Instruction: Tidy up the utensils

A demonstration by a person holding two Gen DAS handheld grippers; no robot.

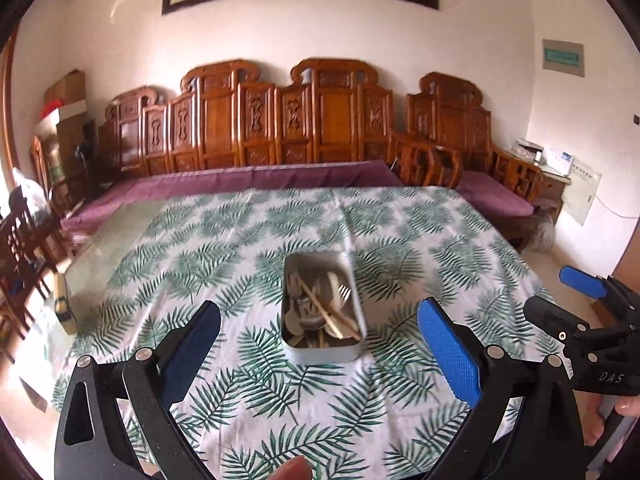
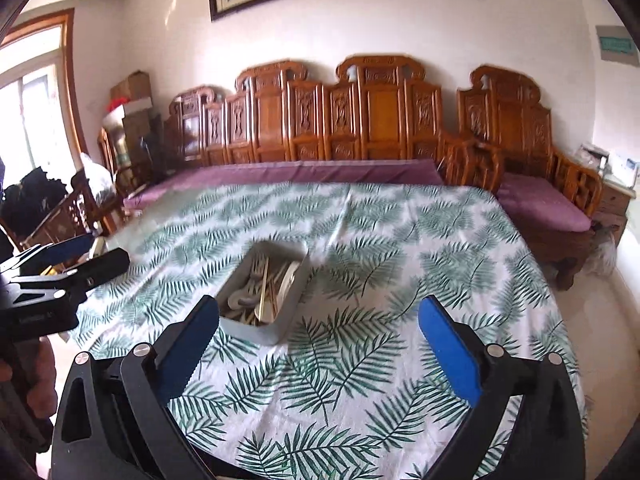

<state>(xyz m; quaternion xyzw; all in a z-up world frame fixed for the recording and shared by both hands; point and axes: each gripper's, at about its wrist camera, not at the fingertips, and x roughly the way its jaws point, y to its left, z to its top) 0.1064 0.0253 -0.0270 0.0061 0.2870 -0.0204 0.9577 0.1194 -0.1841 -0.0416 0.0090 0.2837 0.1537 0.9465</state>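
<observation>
A white rectangular container stands on the leaf-print tablecloth; it also shows in the right wrist view. In it lie mixed utensils: wooden chopsticks, a pale fork, spoons. My left gripper is open and empty, held above the table just in front of the container. My right gripper is open and empty, to the right of the container and nearer than it. Each gripper shows at the edge of the other's view, the right one and the left one.
The tablecloth covers most of a glass-topped table; bare glass shows at the left. A small box lies at the table's left edge. A carved wooden bench with purple cushions runs behind the table.
</observation>
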